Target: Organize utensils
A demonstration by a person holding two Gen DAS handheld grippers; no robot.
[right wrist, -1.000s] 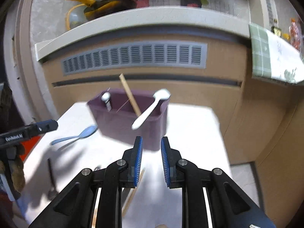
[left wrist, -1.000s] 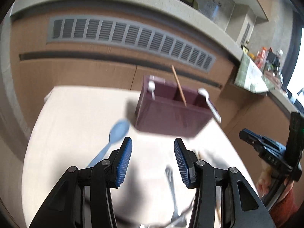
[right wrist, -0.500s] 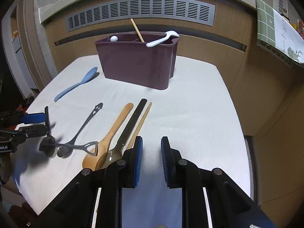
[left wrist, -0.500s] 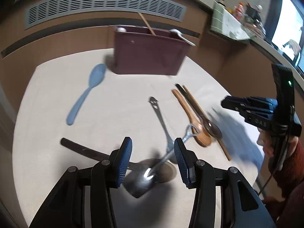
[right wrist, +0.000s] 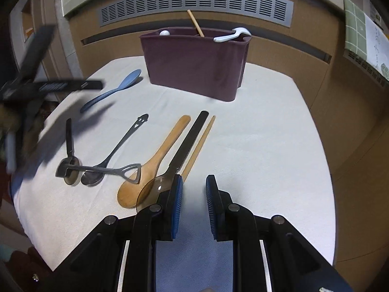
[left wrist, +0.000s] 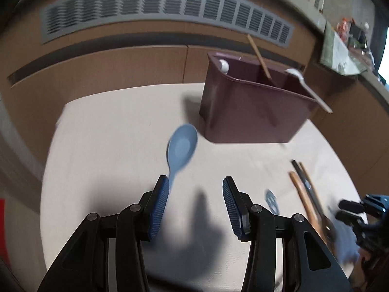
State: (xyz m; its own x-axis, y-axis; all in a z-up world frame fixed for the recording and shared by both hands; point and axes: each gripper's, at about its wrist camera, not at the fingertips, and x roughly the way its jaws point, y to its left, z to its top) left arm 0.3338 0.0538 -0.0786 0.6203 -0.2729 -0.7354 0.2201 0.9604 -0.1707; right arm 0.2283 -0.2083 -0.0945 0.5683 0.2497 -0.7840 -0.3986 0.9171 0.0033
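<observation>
The left tool (left wrist: 195, 206), spread and empty, lines up on the light-blue plastic spoon (left wrist: 181, 149) lying flat on the white-clothed table (left wrist: 109, 131) beside the maroon divided holder (left wrist: 252, 112), its presumed destination.

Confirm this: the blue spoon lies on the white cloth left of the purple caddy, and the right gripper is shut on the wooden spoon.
Wrong on the grip. The right wrist view shows the right gripper open and empty, with the wooden spoon lying on the cloth beside it. The blue spoon does lie left of the purple caddy.
</observation>
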